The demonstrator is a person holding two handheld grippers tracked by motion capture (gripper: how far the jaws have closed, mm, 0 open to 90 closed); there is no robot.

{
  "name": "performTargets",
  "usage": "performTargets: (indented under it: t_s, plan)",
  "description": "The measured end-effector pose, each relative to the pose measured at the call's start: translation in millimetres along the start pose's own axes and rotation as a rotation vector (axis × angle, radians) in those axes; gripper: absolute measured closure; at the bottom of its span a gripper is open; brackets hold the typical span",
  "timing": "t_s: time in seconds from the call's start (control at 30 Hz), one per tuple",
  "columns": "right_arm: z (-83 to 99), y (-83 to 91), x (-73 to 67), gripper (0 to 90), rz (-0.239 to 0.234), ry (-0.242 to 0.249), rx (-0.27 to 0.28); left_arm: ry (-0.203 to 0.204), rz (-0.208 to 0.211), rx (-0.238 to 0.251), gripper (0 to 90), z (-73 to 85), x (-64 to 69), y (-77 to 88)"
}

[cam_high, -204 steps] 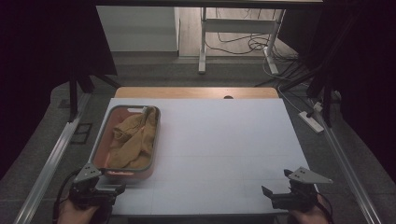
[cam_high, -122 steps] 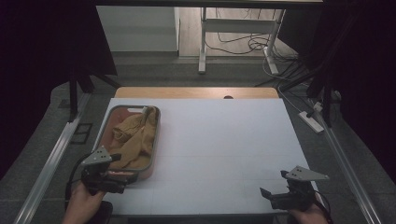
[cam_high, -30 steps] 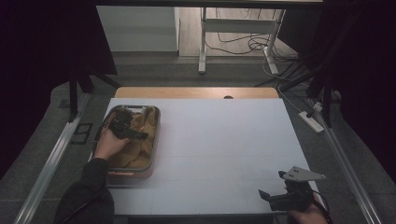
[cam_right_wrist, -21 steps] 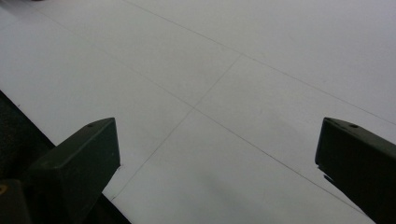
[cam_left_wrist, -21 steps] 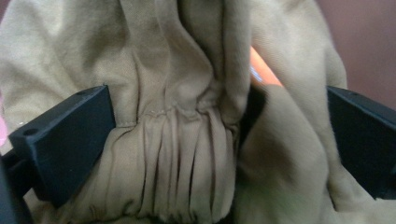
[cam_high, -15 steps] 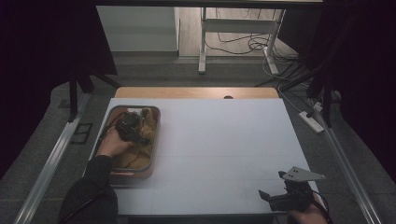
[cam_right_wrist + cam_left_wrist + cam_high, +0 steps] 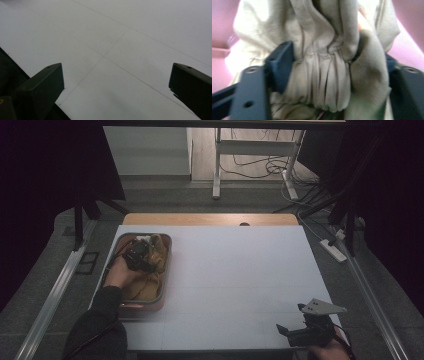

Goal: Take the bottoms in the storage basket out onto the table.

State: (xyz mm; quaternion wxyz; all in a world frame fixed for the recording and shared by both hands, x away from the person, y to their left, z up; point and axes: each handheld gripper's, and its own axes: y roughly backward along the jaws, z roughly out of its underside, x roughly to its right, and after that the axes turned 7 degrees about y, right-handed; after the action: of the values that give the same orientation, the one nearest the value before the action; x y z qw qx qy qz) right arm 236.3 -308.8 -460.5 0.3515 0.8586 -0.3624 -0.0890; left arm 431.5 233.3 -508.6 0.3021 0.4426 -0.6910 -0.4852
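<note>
While the left gripper (image 7: 141, 258) reaches into the pink rectangular plastic tub (image 7: 165, 270) at the white tabletop's (image 7: 240, 270) left side, its jaws have just been closing and now pinch a gathered fold of crumpled tan cloth (image 7: 324, 75) directly between them. Far off, the right gripper (image 7: 305, 332) rests with jaws apart.

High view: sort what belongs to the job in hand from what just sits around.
In the job:
- left gripper, its jaws just closing on bunched fabric
- beige garment, gathered between those jaws
- pink tray that holds it

Just about:
- right gripper, open, over bare white table
- power strip on the floor
- cables behind the table
</note>
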Motion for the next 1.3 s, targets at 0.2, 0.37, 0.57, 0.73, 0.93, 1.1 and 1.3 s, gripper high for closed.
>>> performTargets:
  t_s: [0.2, 0.37, 0.57, 0.73, 0.93, 1.1, 1.3]
  plan:
    - [0.2, 0.3, 0.1, 0.1, -0.001, 0.001, 0.002, 0.015, -0.050, -0.021, 61.3, -1.1, 2.5, 4.1]
    - [0.1, 0.2, 0.1, 0.1, -0.004, 0.005, 0.002, 0.058, -0.041, -0.026, 67.5, -1.3, 2.2, 7.8]
    - [-0.1, 0.5, -0.4, 0.1, -0.006, 0.008, 0.003, 0.065, -0.015, -0.003, 67.5, 1.1, -1.1, 12.0]
    - [0.0, 0.7, -0.1, 0.1, -0.009, 0.007, 0.007, 0.104, 0.032, 0.024, 67.9, 4.1, -8.7, 19.4]
    - [0.0, 1.0, 0.0, 0.1, -0.012, 0.007, 0.010, 0.129, 0.064, 0.081, 68.5, 6.6, -13.3, 29.9]
    - [-0.1, 1.0, 0.2, 0.1, -0.013, 0.006, 0.011, 0.151, 0.115, 0.144, 68.6, 8.9, -17.1, 38.6]
    - [0.0, 1.1, 0.4, 0.1, -0.013, 0.004, 0.012, 0.154, 0.154, 0.204, 68.6, 9.7, -17.5, 51.2]
